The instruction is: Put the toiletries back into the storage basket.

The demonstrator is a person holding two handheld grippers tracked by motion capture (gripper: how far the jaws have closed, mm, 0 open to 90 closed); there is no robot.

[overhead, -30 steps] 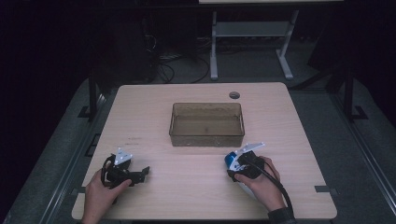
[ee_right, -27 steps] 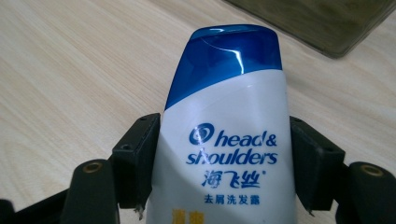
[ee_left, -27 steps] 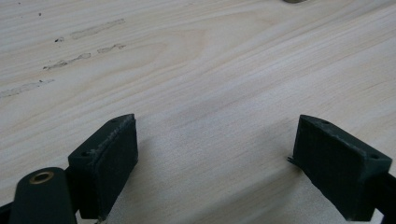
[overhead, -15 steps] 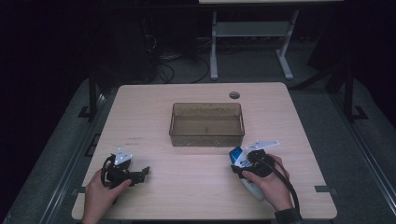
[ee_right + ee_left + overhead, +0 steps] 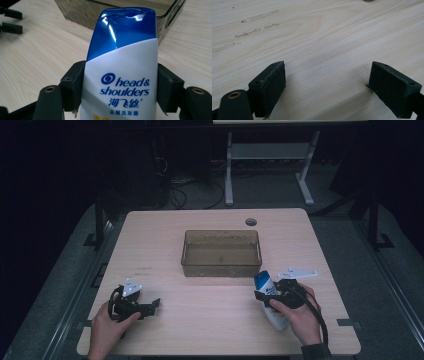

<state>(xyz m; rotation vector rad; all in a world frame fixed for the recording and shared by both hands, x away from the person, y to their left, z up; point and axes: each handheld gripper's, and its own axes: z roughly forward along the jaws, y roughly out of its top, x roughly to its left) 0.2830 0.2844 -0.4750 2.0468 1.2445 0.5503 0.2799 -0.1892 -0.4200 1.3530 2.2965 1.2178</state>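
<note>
- The right gripper (image 5: 267,296) clamps a shampoo bottle (image 5: 122,75) across its white body, blue cap pointing toward the bin (image 5: 221,268) just beyond.
- The left gripper (image 5: 334,87) rests apart with its jaws spread over bare table (image 5: 210,320).
- The bottle's lower end is cut off by the right gripper view; the hand covers part of it from above.

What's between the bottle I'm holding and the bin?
Bare wood. In the high view, a short strip of table separates the shampoo bottle, clamped in the right claw, from the clear bin; nothing lies on it.
</note>
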